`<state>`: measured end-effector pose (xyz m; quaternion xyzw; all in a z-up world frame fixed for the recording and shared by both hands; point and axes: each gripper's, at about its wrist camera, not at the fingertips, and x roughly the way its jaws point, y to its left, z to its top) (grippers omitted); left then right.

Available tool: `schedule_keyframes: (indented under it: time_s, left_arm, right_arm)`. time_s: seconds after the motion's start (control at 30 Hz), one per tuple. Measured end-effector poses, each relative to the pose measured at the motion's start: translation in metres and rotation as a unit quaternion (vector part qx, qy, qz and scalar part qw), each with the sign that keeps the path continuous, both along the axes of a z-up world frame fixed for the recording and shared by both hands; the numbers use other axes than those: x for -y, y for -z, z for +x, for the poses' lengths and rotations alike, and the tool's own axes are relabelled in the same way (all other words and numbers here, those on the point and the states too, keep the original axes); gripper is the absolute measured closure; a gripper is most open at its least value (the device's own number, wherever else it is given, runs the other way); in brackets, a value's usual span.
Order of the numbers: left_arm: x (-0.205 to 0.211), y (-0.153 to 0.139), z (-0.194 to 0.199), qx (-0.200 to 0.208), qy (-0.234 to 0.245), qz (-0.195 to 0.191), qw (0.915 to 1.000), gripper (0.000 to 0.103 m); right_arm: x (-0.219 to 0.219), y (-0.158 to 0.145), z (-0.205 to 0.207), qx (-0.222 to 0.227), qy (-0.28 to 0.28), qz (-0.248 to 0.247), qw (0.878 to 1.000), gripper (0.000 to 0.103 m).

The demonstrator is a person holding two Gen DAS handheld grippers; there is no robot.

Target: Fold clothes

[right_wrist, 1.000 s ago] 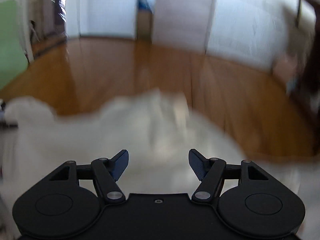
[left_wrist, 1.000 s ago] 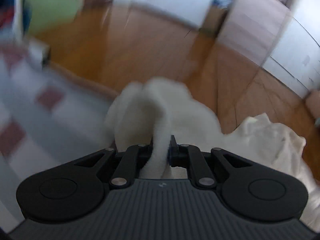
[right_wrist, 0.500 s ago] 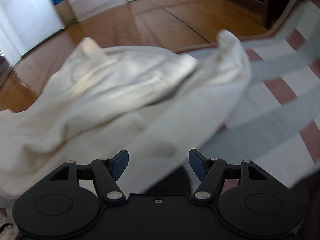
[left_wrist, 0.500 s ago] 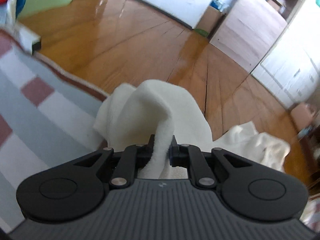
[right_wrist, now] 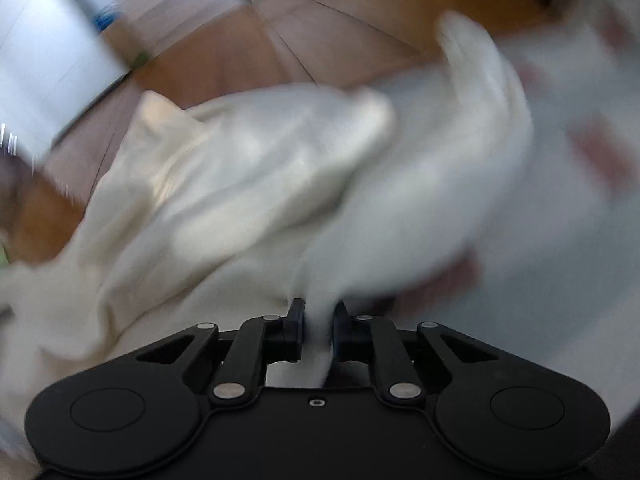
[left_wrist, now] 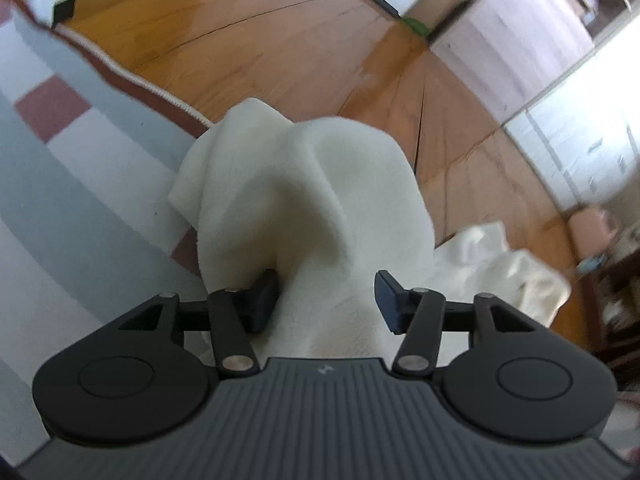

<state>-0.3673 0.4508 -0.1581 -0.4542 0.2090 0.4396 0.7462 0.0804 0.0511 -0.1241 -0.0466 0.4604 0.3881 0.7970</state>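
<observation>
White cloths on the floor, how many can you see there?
2, perhaps: a white cloth bunched on the striped rug, and a cream cloth behind it on the wooden floor. They may be one garment.

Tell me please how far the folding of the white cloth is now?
Done: nothing looks folded; the white cloth lies bunched, partly on the striped rug, partly on the wooden floor. In hand: the left gripper is opening around a raised fold, while the right gripper is closing on another part. Left: spreading flat and all folds.
</observation>
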Motion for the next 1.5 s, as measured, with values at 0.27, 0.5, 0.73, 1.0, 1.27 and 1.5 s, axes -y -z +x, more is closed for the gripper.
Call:
schedule_keyframes:
  time_s: [0.27, 0.5, 0.73, 1.0, 1.27, 1.5]
  left_arm:
    - [0.052, -0.048, 0.002, 0.083, 0.066, 0.09, 0.9902, 0.096]
    - [0.084, -0.032, 0.055, 0.014, 0.138, 0.044, 0.9894, 0.096]
    - [0.082, -0.035, 0.056, 0.013, 0.123, 0.064, 0.9902, 0.096]
    - [0.083, -0.114, 0.032, -0.03, 0.064, 0.258, 0.9635, 0.097]
    - [0.051, -0.053, 0.011, -0.133, 0.008, 0.058, 0.9893, 0.093]
    - [0.055, -0.121, 0.001, -0.08, 0.036, 0.153, 0.9842, 0.073]
  right_arm:
    - [0.064, -0.129, -0.048, 0.343, 0.095, -0.029, 0.934, 0.095]
    - [0.072, -0.013, -0.016, 0.244, 0.106, -0.291, 0.919, 0.093]
    - [0.06, -0.033, -0.052, 0.286, 0.073, -0.256, 0.921, 0.053]
    - [0.065, -0.088, -0.055, 0.172, 0.088, -0.091, 0.977, 0.052]
    - [0.038, -0.057, -0.041, 0.096, 0.063, -0.056, 0.992, 0.052]
    - [0.032, -0.036, 0.015, -0.112, 0.099, 0.116, 0.982, 0.05]
